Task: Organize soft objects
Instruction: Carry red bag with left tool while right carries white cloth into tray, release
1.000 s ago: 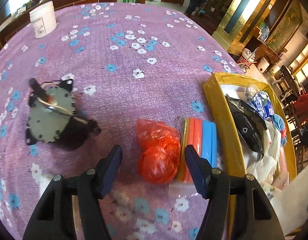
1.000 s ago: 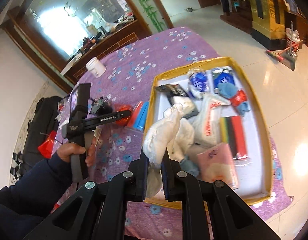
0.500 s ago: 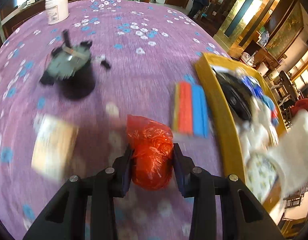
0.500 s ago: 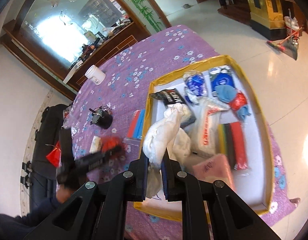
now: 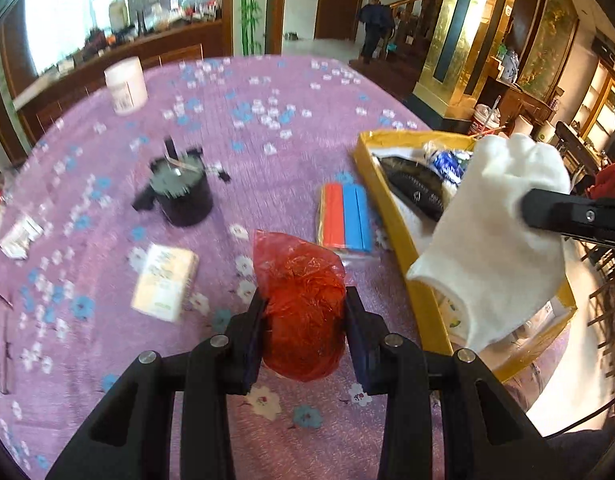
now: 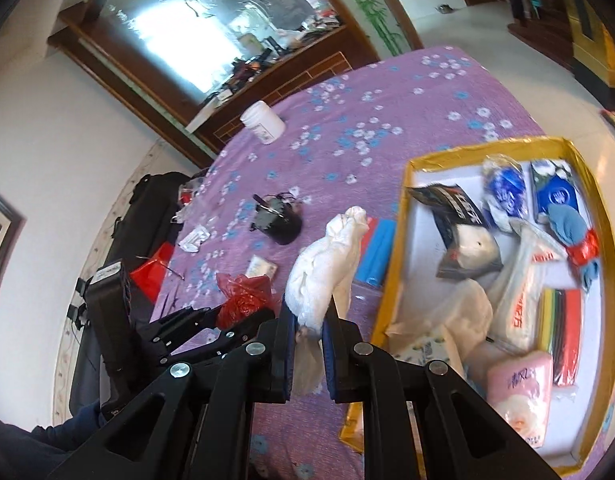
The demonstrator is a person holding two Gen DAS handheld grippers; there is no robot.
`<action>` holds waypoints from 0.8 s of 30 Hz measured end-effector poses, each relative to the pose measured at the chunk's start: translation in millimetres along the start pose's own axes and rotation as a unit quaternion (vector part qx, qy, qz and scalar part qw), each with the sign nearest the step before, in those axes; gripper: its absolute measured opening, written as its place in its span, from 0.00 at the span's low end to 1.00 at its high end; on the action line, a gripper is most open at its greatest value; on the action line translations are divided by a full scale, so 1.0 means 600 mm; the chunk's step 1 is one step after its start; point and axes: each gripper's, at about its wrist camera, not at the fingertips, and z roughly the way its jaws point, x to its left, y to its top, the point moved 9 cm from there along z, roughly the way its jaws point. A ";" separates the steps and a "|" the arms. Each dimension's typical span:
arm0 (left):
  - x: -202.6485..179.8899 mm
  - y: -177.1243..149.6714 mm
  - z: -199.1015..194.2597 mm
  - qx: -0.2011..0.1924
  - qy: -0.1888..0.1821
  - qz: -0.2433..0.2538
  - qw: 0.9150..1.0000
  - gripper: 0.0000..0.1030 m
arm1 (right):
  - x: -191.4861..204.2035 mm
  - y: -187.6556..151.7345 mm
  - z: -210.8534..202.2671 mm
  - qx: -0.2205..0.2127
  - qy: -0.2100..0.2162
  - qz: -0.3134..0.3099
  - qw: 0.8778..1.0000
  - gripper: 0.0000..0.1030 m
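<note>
My left gripper (image 5: 305, 320) is shut on a crumpled red plastic bag (image 5: 303, 304) and holds it above the purple flowered tablecloth (image 5: 243, 152). The right gripper (image 6: 307, 344) is shut on a white cloth glove (image 6: 327, 268), which hangs over the near left edge of the yellow box (image 6: 391, 280). From the left wrist view the glove (image 5: 495, 240) and the right gripper's black arm show at the right, above the yellow box (image 5: 387, 216). A pack of red and blue sponges (image 5: 345, 218) lies on the cloth beside the box.
The box holds several soft packs, among them a pink tissue pack (image 6: 521, 396) and a black pouch (image 6: 459, 228). On the cloth stand a black motor-like part (image 5: 181, 192), a white jar (image 5: 125, 84) and a small yellow-white packet (image 5: 165, 280). A black bag (image 6: 147, 208) lies past the table's left edge.
The left gripper closed on the red bag and lifted it off the cloth, drawing back. The right gripper swung left with the glove, from over the box to its left edge.
</note>
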 end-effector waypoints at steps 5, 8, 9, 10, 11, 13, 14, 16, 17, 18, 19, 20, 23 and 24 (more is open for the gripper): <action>-0.013 0.021 -0.021 -0.021 0.012 0.020 0.999 0.34 | -0.004 0.004 -0.012 -0.010 0.002 -0.001 1.000 0.13; -0.028 0.030 -0.024 -0.028 0.014 0.033 0.999 0.34 | -0.012 0.003 -0.022 -0.015 -0.002 0.001 1.000 0.13; -0.034 0.033 -0.025 -0.030 0.014 0.039 0.999 0.34 | -0.014 0.001 -0.029 -0.016 -0.004 0.002 1.000 0.13; -0.040 0.035 -0.026 -0.032 0.014 0.044 0.998 0.34 | -0.018 0.000 -0.034 -0.018 -0.006 0.004 1.000 0.13; -0.046 0.037 -0.025 -0.033 0.014 0.050 0.998 0.34 | -0.021 -0.002 -0.039 -0.020 -0.008 0.006 1.000 0.13; -0.060 0.042 -0.025 -0.035 0.012 0.059 0.998 0.34 | -0.029 -0.003 -0.048 -0.024 -0.011 0.011 1.000 0.13; -0.064 0.043 -0.024 -0.035 0.010 0.061 0.997 0.34 | -0.033 -0.004 -0.053 -0.026 -0.012 0.015 0.999 0.13; -0.075 0.047 -0.022 -0.034 0.008 0.069 0.997 0.34 | -0.038 -0.005 -0.063 -0.031 -0.016 0.021 0.999 0.13; -0.082 0.048 -0.022 -0.034 0.006 0.074 0.997 0.34 | -0.042 -0.006 -0.068 -0.034 -0.017 0.023 0.999 0.13; -0.088 0.049 -0.021 -0.034 0.004 0.078 0.996 0.34 | -0.046 -0.006 -0.073 -0.036 -0.018 0.026 0.999 0.13; -0.094 0.050 -0.020 -0.034 0.002 0.082 0.996 0.34 | -0.050 -0.007 -0.078 -0.039 -0.020 0.028 0.999 0.13; -0.101 0.052 -0.020 -0.035 0.001 0.087 0.996 0.34 | -0.053 -0.007 -0.082 -0.041 -0.021 0.030 0.999 0.13; -0.119 0.054 -0.020 -0.036 -0.004 0.095 0.995 0.34 | -0.061 -0.009 -0.095 -0.046 -0.025 0.034 0.998 0.13; -0.124 0.054 -0.019 -0.035 -0.005 0.097 0.995 0.34 | -0.065 -0.010 -0.100 -0.048 -0.027 0.036 0.998 0.13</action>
